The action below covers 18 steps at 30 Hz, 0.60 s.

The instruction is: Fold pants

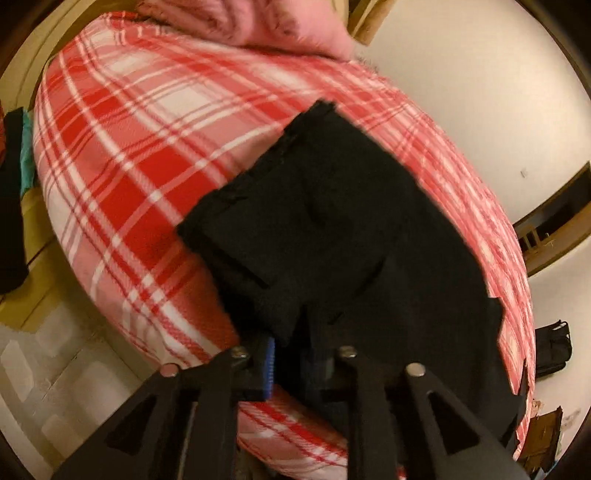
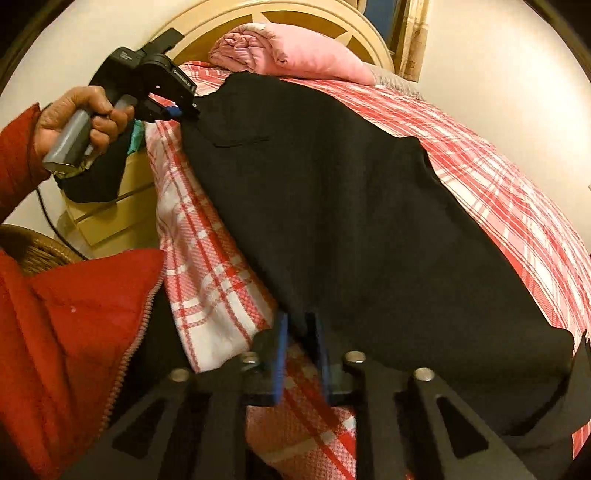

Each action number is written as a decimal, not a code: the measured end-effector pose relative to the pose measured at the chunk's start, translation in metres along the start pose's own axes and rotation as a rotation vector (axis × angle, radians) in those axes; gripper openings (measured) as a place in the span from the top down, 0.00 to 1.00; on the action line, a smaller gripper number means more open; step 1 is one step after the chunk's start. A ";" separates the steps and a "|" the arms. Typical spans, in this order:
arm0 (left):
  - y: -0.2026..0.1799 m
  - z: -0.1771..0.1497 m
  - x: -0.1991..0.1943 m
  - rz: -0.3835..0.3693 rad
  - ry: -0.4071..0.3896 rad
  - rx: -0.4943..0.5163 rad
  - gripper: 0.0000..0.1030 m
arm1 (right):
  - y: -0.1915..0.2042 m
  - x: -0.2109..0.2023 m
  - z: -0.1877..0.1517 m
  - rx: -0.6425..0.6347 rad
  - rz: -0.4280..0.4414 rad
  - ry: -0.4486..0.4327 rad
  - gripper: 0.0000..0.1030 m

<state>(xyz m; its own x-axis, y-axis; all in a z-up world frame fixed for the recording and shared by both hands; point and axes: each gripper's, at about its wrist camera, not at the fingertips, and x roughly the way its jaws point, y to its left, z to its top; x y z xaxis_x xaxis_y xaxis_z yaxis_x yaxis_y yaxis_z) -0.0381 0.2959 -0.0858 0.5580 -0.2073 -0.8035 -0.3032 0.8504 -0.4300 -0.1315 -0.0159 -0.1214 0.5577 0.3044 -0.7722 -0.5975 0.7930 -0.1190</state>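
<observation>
While black pants [image 2: 351,206] lie on the plaid bed [image 2: 517,206], left tongs [image 1: 295,354] pinch their edge; right tongs [image 2: 301,350] stand open around cloth.

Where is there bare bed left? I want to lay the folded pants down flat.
The widest free patch of the plaid bedspread lies between the black pants, the pink blanket at the head and the bed's left edge. A narrower strip runs along the pants' far side. The near edge is crowded: both sets of fingers sit at the pants' hem.
</observation>
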 end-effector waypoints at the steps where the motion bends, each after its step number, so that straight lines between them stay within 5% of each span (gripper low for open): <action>1: 0.003 0.001 -0.002 -0.007 0.002 -0.010 0.79 | -0.005 -0.005 0.002 0.030 0.025 0.003 0.62; 5: 0.008 0.012 -0.030 0.132 -0.091 0.002 0.50 | -0.044 -0.038 0.024 0.184 0.131 -0.127 0.57; 8: -0.003 0.016 -0.056 0.252 -0.256 0.064 0.50 | -0.080 -0.040 0.053 0.256 0.095 -0.232 0.49; 10: -0.023 0.017 -0.059 0.243 -0.296 0.142 0.50 | -0.101 -0.024 0.072 0.307 0.084 -0.251 0.49; 14: -0.071 0.011 -0.034 0.167 -0.290 0.298 0.50 | -0.141 0.037 0.109 0.436 0.206 -0.207 0.49; 18: -0.086 0.008 -0.001 0.169 -0.260 0.331 0.50 | -0.151 0.084 0.131 0.430 0.208 -0.126 0.49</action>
<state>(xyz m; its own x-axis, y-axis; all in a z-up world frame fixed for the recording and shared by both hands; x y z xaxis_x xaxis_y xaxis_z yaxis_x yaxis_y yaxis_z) -0.0064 0.2271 -0.0445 0.7100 0.0403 -0.7031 -0.1674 0.9794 -0.1129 0.0805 -0.0408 -0.0864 0.5326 0.5199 -0.6679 -0.4268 0.8464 0.3184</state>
